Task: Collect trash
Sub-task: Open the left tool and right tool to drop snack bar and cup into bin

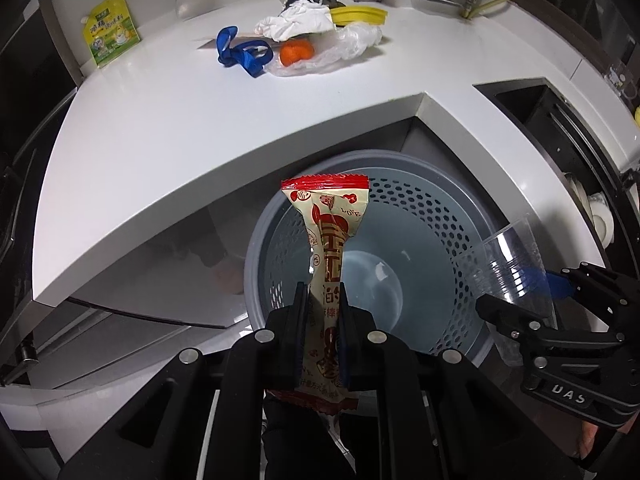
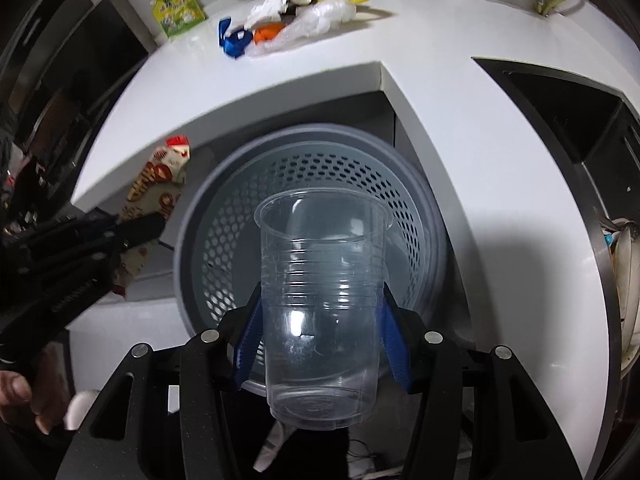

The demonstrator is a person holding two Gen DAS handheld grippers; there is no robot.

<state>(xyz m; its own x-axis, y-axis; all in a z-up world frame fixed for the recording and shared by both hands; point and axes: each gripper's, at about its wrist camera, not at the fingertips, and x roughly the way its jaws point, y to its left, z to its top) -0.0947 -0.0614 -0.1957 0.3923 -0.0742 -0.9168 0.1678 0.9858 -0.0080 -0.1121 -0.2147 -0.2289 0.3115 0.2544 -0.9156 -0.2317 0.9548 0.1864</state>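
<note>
A grey perforated waste bin [image 1: 424, 216] [image 2: 224, 208] stands on the floor below the white counter's corner. My left gripper [image 1: 323, 296] is shut on a red and cream snack wrapper [image 1: 332, 220], which hangs over the bin's mouth. In the right wrist view that wrapper [image 2: 160, 176] and the left gripper [image 2: 132, 236] show at the left, beside the bin's rim. My right gripper [image 2: 320, 292] is shut on a clear plastic cup [image 2: 320, 280], held above the bin's opening. The cup [image 1: 504, 268] and right gripper [image 1: 532, 300] appear at the right in the left wrist view.
On the white counter [image 1: 160, 128] lie a blue strap [image 1: 240, 50], an orange fruit [image 1: 295, 51] in clear plastic, crumpled white tissue [image 1: 296, 22], a yellow item [image 1: 360, 14] and a green-yellow pouch [image 1: 110, 30]. A dark sink [image 2: 560, 112] sits right.
</note>
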